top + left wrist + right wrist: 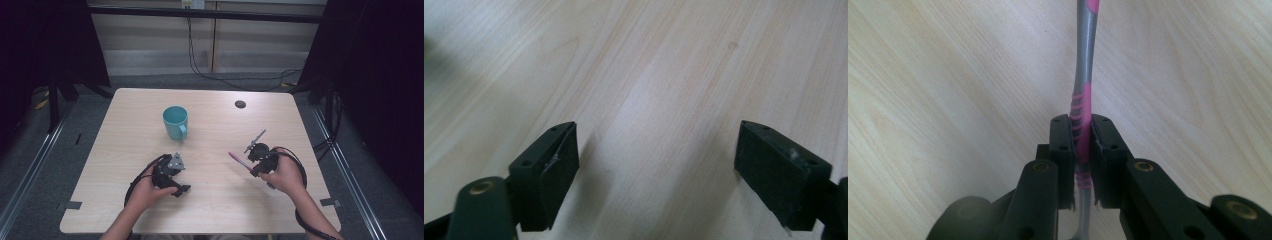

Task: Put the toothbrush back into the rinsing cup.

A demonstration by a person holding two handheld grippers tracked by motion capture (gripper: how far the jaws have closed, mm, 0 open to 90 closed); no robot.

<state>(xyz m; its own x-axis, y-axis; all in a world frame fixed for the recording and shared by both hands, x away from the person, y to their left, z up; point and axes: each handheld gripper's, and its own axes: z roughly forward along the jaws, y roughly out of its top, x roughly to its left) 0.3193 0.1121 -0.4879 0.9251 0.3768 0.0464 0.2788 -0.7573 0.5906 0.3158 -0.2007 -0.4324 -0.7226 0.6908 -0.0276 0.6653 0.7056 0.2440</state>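
A pink and grey toothbrush (pixel 239 161) is clamped by its handle in my right gripper (pixel 253 169), which is shut on it at the right of the table. In the right gripper view the toothbrush (pixel 1087 50) runs straight up from between the jaws of this gripper (pixel 1082 121), over bare wood. My left gripper (pixel 182 189) rests low at the front left, held in a hand. Its jaws stand wide apart in the left gripper view, where the left gripper (pixel 658 131) has only tabletop between its pads. A teal mug (pixel 175 121) stands upright behind it, handle toward the front.
The light wooden table (pixel 215 200) has a small black round cap (pixel 240 104) near its back right. Dark curtains flank both sides, and cables trail on the floor behind the table.
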